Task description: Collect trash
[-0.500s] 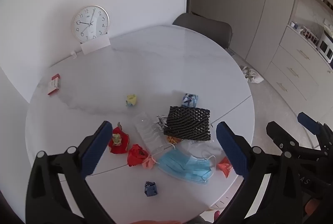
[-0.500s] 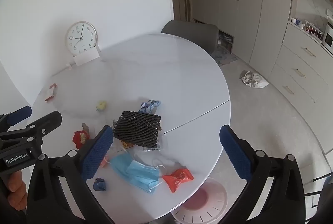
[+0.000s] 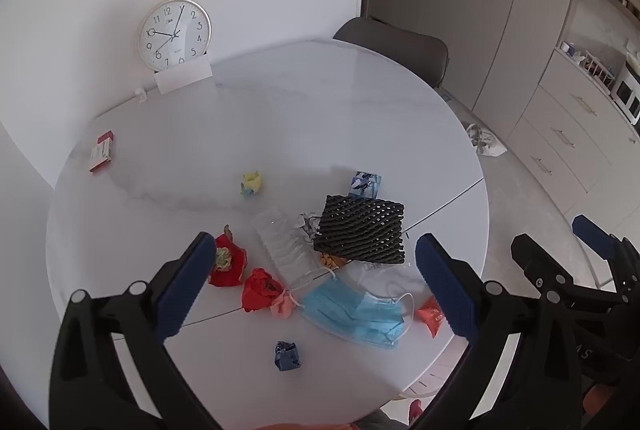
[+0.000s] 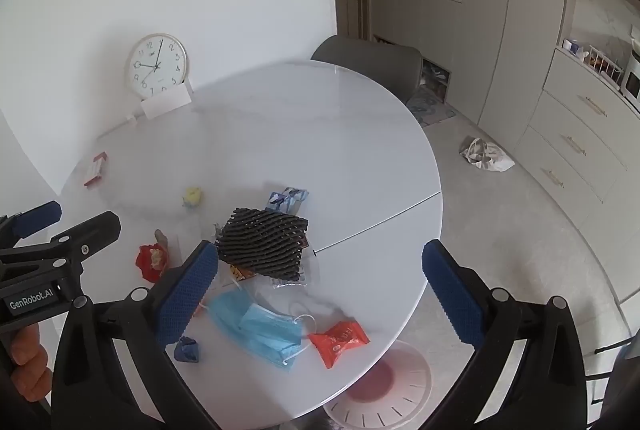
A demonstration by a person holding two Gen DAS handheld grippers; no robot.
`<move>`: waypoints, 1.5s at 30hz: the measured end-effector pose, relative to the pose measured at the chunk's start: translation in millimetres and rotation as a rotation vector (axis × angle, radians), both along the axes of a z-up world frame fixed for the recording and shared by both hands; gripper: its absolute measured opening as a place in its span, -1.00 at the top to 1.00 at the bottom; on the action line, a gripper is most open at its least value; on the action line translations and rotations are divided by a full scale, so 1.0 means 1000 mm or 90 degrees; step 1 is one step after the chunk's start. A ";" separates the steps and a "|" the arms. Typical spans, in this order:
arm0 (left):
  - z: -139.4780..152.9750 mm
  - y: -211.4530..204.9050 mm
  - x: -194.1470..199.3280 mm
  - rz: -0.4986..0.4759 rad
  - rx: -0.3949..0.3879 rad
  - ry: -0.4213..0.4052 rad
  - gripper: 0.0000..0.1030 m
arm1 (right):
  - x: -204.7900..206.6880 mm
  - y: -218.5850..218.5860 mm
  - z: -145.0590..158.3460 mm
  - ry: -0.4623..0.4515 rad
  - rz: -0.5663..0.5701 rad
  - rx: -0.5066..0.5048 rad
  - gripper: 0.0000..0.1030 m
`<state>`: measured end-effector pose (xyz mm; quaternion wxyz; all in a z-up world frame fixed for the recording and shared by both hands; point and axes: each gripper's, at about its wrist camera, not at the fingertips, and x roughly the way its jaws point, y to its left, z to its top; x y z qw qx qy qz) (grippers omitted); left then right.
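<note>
Trash lies scattered on the near half of a round white table (image 3: 280,118). It includes a black foam net (image 3: 360,230) (image 4: 264,244), blue face masks (image 3: 352,310) (image 4: 260,326), a red snack wrapper (image 3: 430,316) (image 4: 338,342), red paper crumples (image 3: 228,262), a clear plastic tray (image 3: 284,246), a dark blue crumple (image 3: 287,356), a yellow crumple (image 3: 251,183) and a blue patterned packet (image 3: 365,184). My left gripper (image 3: 312,242) (image 4: 84,214) hovers open above the pile. My right gripper (image 4: 320,248) (image 3: 548,234) hovers open beside it, over the table's near right edge. Neither holds anything.
A round clock (image 3: 175,34) leans on the wall behind a white card. A small red and white box (image 3: 102,152) lies far left. A grey chair (image 3: 396,48) stands behind the table. A white round bin (image 4: 380,390) sits under the near edge. A white bag (image 4: 486,154) lies on the floor.
</note>
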<state>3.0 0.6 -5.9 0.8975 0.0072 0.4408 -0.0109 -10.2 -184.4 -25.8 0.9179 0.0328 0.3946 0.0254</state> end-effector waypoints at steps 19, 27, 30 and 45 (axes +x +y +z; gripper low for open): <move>0.001 0.001 0.001 -0.001 -0.002 0.007 -0.85 | -0.001 0.000 0.000 0.002 0.001 -0.002 -0.96; 0.000 0.000 0.000 -0.002 0.000 0.009 -0.85 | -0.003 0.000 -0.001 0.004 0.000 -0.002 -0.96; -0.002 0.000 -0.001 -0.002 0.001 0.009 -0.85 | -0.002 0.000 -0.001 0.005 0.000 -0.003 -0.96; -0.004 0.000 -0.002 0.000 0.001 0.009 -0.85 | -0.005 -0.001 -0.005 0.008 0.000 -0.002 -0.96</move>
